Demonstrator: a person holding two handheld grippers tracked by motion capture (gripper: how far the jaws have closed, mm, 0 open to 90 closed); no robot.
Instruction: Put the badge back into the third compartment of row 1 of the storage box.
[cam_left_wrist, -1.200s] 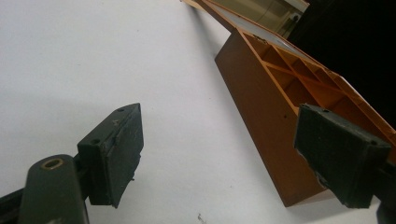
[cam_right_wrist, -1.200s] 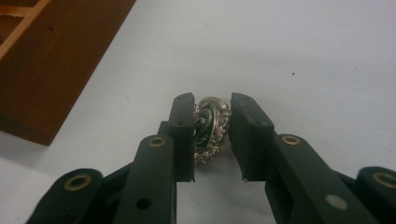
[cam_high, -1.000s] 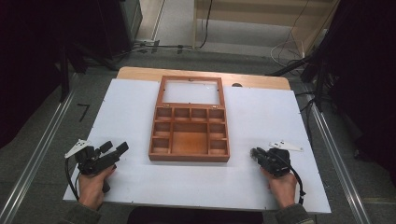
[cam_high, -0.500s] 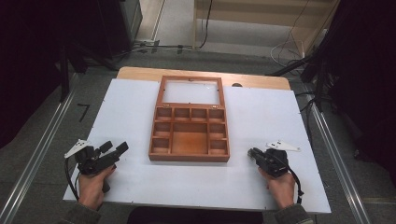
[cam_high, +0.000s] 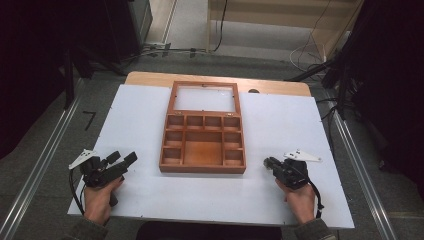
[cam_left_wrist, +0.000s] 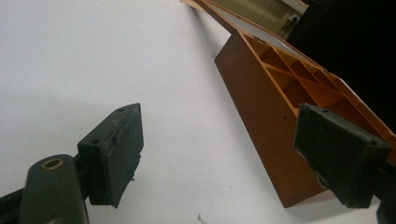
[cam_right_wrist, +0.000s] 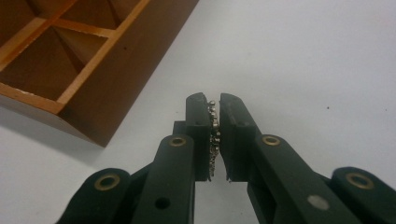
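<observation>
Right tongs (cam_high: 268, 162) sit near the front right corner of the desk (cam_high: 310, 125), jaws pressed together on a small beaded metal piece (cam_right_wrist: 214, 126) that shows as a line of tiny silver balls in the slit between the pads. Compared with a second ago, I have moved these tongs slightly toward the wooden box (cam_high: 202, 170); in the right gripper view the tips (cam_right_wrist: 215, 116) now point at bare desk just beside the box's near corner (cam_right_wrist: 116, 70), not yet over any compartment. Left tongs (cam_high: 124, 159) rest near the front left corner, unchanged, jaws spread wide and holding nothing; in the left gripper view (cam_left_wrist: 219, 154) they frame the side wall of the box (cam_left_wrist: 261, 107). The box stands at mid-desk with its glazed lid (cam_high: 204, 98) folded back toward the far edge and all visible compartments empty. I judge that the shift begins a carry of the beaded piece to a compartment.
</observation>
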